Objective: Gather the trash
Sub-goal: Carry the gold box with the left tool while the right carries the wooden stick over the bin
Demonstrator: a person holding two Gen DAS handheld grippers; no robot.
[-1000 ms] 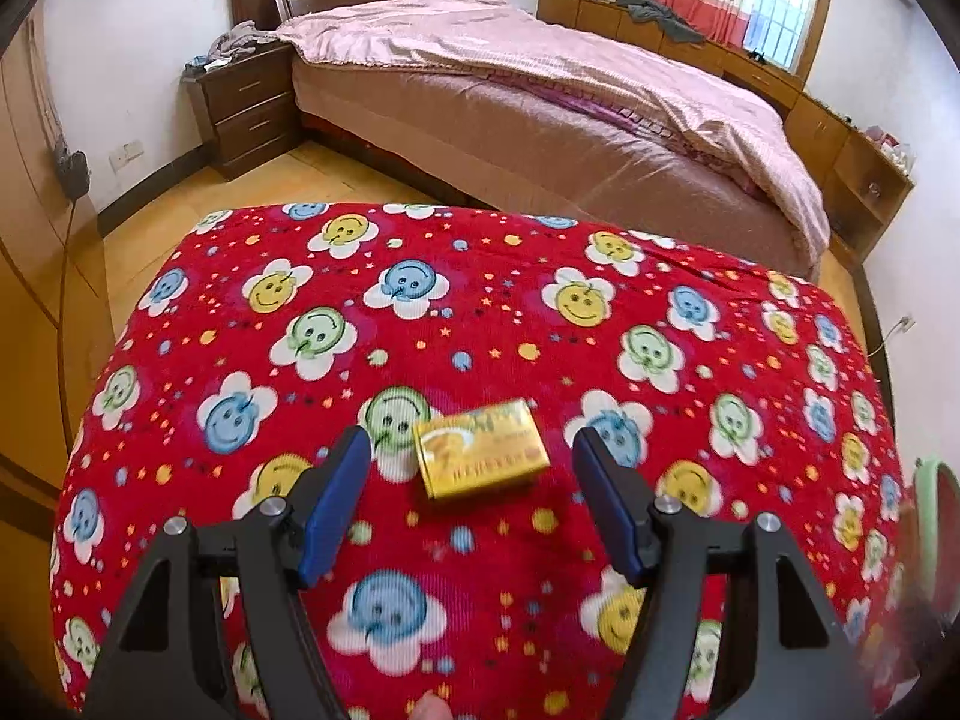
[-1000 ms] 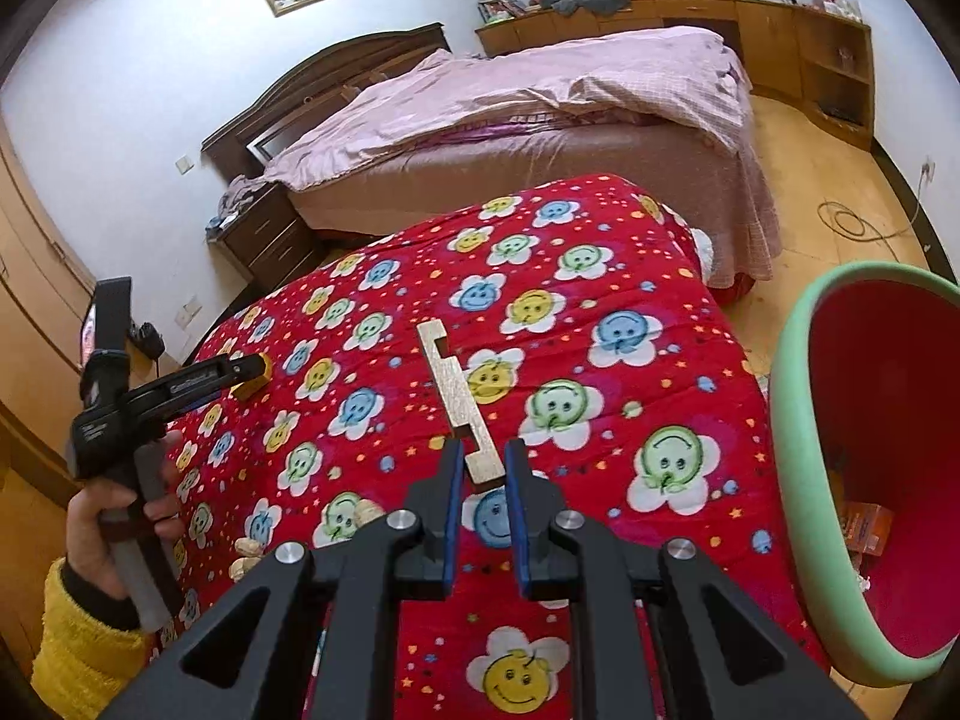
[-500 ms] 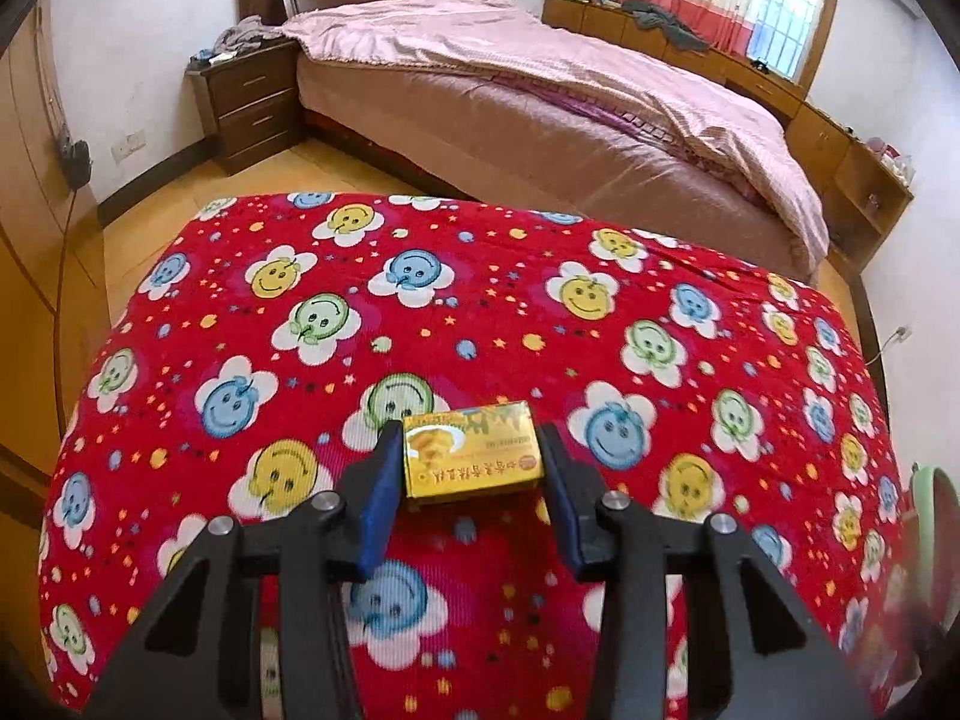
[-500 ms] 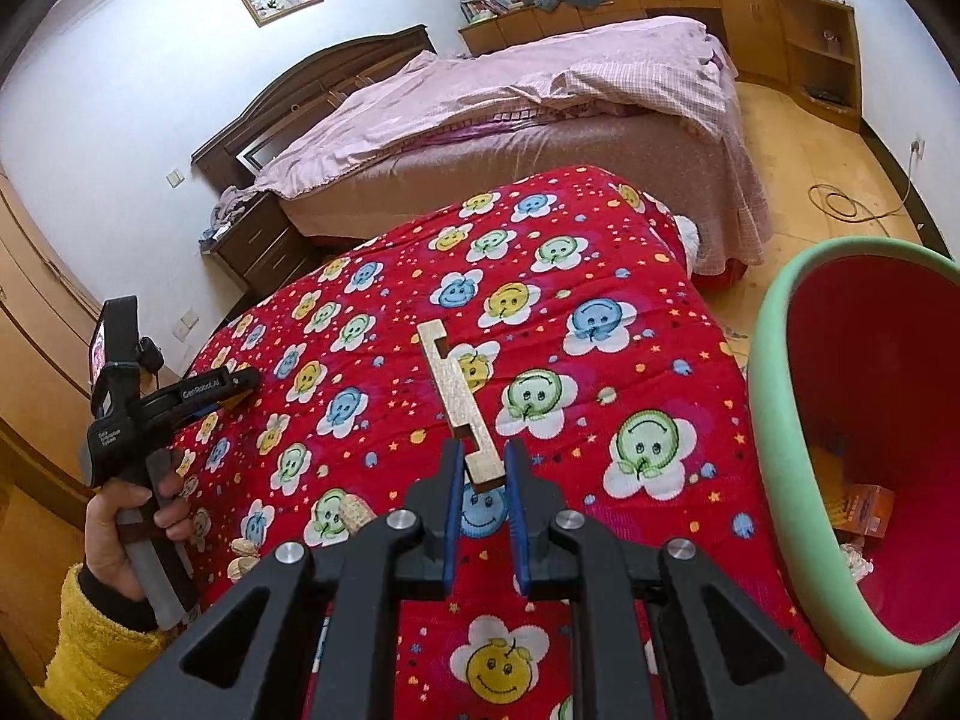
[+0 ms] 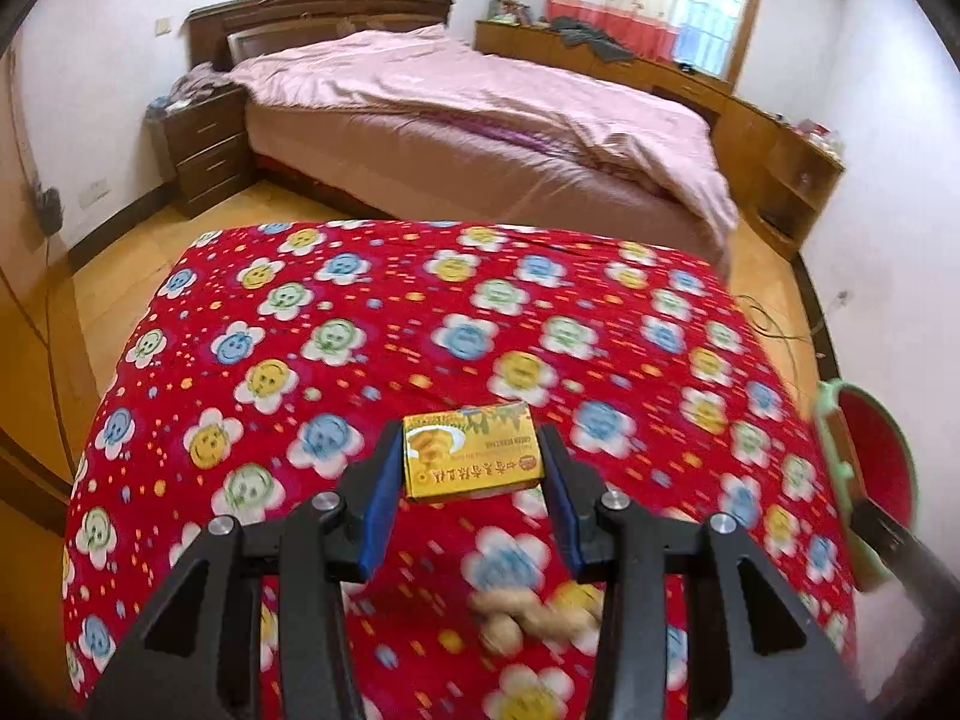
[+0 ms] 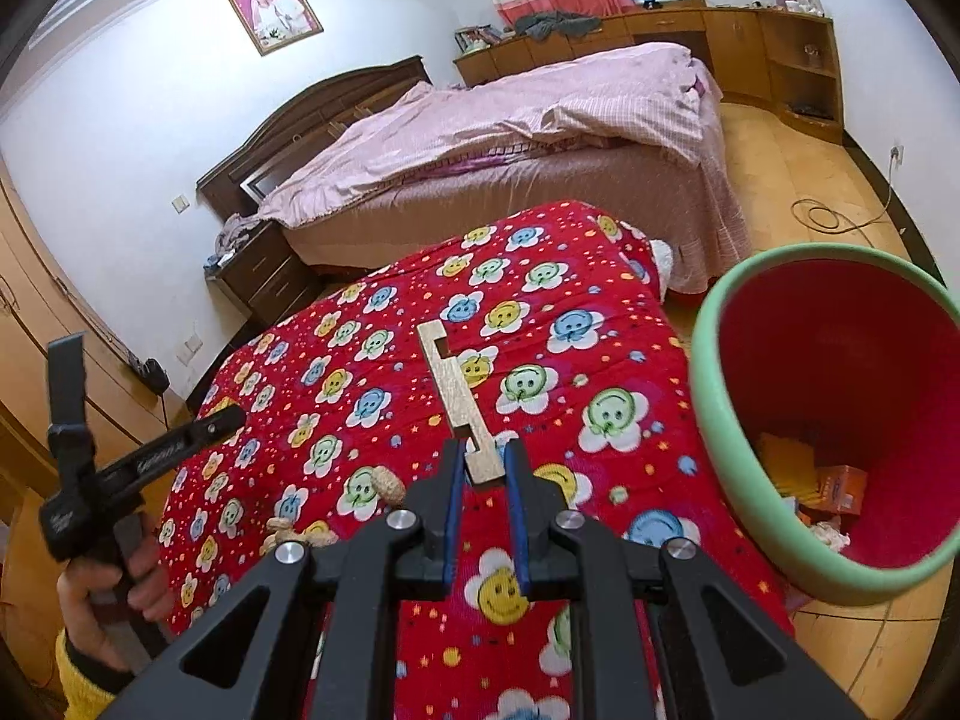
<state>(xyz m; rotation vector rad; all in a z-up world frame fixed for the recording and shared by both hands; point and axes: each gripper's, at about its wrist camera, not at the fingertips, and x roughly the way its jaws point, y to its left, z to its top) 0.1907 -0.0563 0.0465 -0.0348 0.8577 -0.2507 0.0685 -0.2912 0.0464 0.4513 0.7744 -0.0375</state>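
My left gripper is shut on a small yellow box and holds it above the red smiley-flower cloth. My right gripper is shut on the near end of a long flat tan cardboard strip, held above the cloth. A red bin with a green rim stands at the right of the table and holds some trash; its rim also shows in the left wrist view. Peanut shells lie on the cloth below the left gripper and also show in the right wrist view.
A bed with a pink quilt stands beyond the table, with a dark nightstand at its left. Wooden cabinets line the far wall. A cable lies on the wooden floor.
My left gripper closed on the yellow box, lifted it and swung right, so the bin came into its view. My right gripper rose with the cardboard strip, nearer the bin.
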